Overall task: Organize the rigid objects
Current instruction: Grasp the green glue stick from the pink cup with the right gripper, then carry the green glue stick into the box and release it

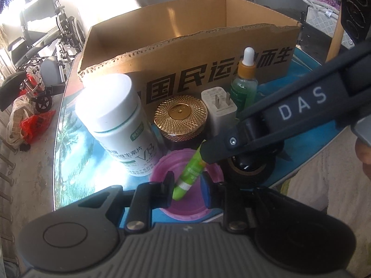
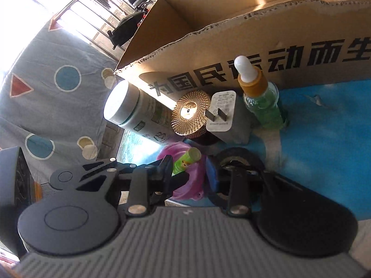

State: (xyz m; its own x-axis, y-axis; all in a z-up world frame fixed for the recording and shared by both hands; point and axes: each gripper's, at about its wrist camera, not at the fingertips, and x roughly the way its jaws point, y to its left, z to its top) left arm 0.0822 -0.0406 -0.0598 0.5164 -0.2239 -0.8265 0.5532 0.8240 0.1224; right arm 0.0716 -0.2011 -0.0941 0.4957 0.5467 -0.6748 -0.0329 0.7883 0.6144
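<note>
A green tube [image 1: 189,173] stands tilted over a pink lid [image 1: 183,162]. My right gripper [image 1: 204,155] reaches in from the right; its tip meets the tube's upper end, and the grip itself is hidden. In the right wrist view the tube [image 2: 185,161] sits between its fingers [image 2: 165,169], which stand a little wider than it. My left gripper [image 1: 187,186] is open, its fingers either side of the tube's lower end. Behind stand a white vitamin bottle [image 1: 118,120], a gold-lidded jar [image 1: 180,113], a white plug adapter [image 1: 219,108] and a green dropper bottle [image 1: 244,81].
An open cardboard box [image 1: 185,53] stands behind the objects on the blue-printed table [image 1: 76,162]. A black tape roll [image 1: 251,169] lies right of the pink lid. A wheelchair [image 1: 39,46] and bags are on the floor to the left.
</note>
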